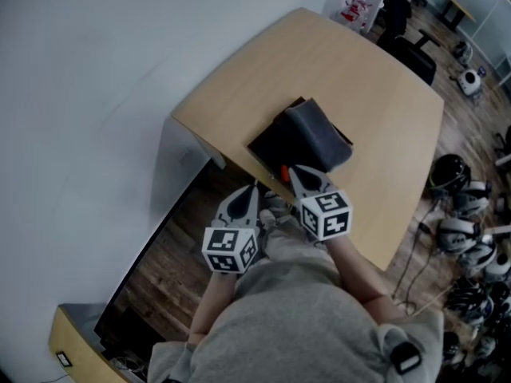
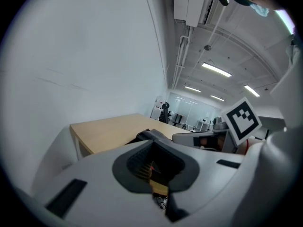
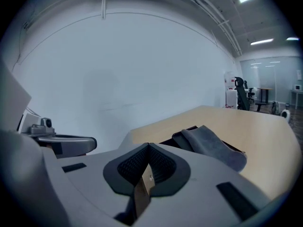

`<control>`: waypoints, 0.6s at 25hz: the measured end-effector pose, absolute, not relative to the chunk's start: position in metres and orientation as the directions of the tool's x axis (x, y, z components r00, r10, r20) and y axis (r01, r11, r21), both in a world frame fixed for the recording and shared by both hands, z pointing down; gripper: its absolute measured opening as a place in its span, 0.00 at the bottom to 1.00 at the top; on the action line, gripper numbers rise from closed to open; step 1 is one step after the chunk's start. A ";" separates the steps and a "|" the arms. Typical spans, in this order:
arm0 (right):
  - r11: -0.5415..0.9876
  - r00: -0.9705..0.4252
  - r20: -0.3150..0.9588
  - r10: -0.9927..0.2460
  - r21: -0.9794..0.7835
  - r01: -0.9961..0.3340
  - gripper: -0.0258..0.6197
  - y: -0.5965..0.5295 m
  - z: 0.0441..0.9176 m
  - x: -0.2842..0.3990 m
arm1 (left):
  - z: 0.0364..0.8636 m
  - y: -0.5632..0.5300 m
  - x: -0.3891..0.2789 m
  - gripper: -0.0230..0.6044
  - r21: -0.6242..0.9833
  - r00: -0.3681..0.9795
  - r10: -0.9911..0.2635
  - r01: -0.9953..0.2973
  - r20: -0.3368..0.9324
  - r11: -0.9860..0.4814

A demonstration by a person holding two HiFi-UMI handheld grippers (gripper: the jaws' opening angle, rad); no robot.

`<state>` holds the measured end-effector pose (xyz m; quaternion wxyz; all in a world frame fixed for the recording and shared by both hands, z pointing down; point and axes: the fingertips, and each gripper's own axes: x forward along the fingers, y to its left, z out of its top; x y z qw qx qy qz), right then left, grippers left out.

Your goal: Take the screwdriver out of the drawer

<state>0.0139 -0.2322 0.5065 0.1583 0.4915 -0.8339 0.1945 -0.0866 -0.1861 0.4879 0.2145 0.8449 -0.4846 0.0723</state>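
Note:
A dark box-like drawer lies on the wooden table, with a grey cloth flap folded over its top. A small orange bit shows at its near edge; I cannot tell what it is. My right gripper is shut and empty, its tips just at that near edge. My left gripper hangs beside it, off the table's front edge, shut with nothing in it. In the right gripper view the flap lies just past the closed jaws. The screwdriver itself is hidden.
A white wall runs along the left. Several helmets and headsets and cables lie on the wooden floor at the right. An office chair stands behind the table. A low cabinet sits at the bottom left.

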 end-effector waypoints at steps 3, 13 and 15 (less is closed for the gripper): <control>0.432 -0.446 0.524 -0.726 -0.158 -0.888 0.04 -0.251 0.526 0.019 | 0.492 -0.201 -0.086 0.04 0.294 0.519 -0.787 -0.850 0.334 -0.436; 0.432 -0.387 0.724 -0.571 -0.135 -0.891 0.04 -0.295 0.595 0.022 | 0.511 -0.244 -0.093 0.04 0.317 0.506 -0.785 -0.856 0.356 -0.408; 0.437 -0.386 0.752 -0.534 -0.146 -0.888 0.04 -0.300 0.606 0.019 | 0.515 -0.251 -0.096 0.04 0.317 0.501 -0.786 -0.859 0.363 -0.401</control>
